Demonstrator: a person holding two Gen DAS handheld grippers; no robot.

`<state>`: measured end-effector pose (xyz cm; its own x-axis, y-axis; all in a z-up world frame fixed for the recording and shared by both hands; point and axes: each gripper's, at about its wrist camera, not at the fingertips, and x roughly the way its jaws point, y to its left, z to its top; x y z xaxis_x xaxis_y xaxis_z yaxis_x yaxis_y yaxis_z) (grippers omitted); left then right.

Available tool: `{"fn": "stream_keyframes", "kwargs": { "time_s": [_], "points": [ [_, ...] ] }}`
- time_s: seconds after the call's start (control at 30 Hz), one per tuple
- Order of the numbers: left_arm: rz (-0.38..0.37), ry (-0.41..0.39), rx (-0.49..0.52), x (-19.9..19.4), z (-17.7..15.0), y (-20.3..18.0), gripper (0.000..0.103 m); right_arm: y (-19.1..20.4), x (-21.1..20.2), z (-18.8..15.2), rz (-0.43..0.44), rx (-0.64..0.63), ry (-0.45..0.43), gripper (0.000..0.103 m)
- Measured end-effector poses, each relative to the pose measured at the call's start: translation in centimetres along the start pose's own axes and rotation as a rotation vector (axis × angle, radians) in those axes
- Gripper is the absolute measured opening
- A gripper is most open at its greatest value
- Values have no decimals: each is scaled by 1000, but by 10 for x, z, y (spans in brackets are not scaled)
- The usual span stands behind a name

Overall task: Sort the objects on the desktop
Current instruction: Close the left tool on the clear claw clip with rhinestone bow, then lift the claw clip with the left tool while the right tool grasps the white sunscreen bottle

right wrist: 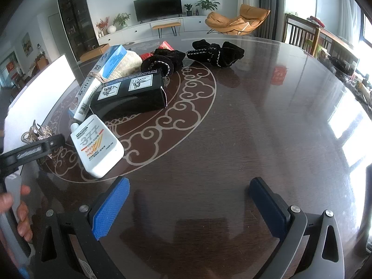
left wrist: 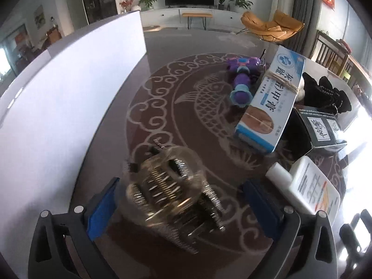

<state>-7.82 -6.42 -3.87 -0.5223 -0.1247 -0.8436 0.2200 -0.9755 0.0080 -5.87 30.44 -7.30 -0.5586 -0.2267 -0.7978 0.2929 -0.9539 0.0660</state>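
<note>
The left gripper [left wrist: 179,200] has its 2 jaws spread wide around a rhinestone hair claw [left wrist: 172,200] (blurred), not pinching it, beside the white sunscreen bottle [right wrist: 96,145]. The right gripper [right wrist: 188,200] is released over bare table [right wrist: 255,116].

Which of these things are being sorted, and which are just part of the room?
Being sorted: hair clip between the open left gripper's fingers, white bottle, black box, blue carton, purple toy, black cloths.

Just there: white board, TV, orange chair, plants. The right gripper is open, holding nothing.
</note>
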Motion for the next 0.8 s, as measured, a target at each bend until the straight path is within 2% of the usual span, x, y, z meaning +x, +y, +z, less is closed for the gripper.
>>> {"fn": "stream_keyframes", "kwargs": {
  "time_s": [0.27, 0.37, 0.4, 0.47, 0.53, 0.63, 0.73, 0.8],
  "points": [
    [0, -28, 4, -1, -6, -1, 103, 1, 0, 0, 1, 1, 0, 103],
    [-40, -24, 51, 0, -2, -3, 103, 1, 0, 0, 0, 0, 0, 103],
    [-53, -35, 69, -3, -4, -5, 99, 0, 0, 0, 1, 0, 0, 103],
    [-84, -77, 111, -8, -6, -7, 67, 0, 0, 0, 3, 2, -1, 103],
    [-124, -97, 165, -12, -9, -12, 55, 1, 0, 0, 5, 3, -2, 103],
    [-193, -101, 215, -18, -18, -15, 54, 1, 0, -1, 9, 0, 1, 103],
    [-241, -101, 254, -26, -30, -12, 53, 7, 4, 0, -17, -64, 28, 103],
    [-270, -100, 260, -34, -39, -8, 53, 11, 3, 2, 49, -130, 49, 102]
  ]
}}
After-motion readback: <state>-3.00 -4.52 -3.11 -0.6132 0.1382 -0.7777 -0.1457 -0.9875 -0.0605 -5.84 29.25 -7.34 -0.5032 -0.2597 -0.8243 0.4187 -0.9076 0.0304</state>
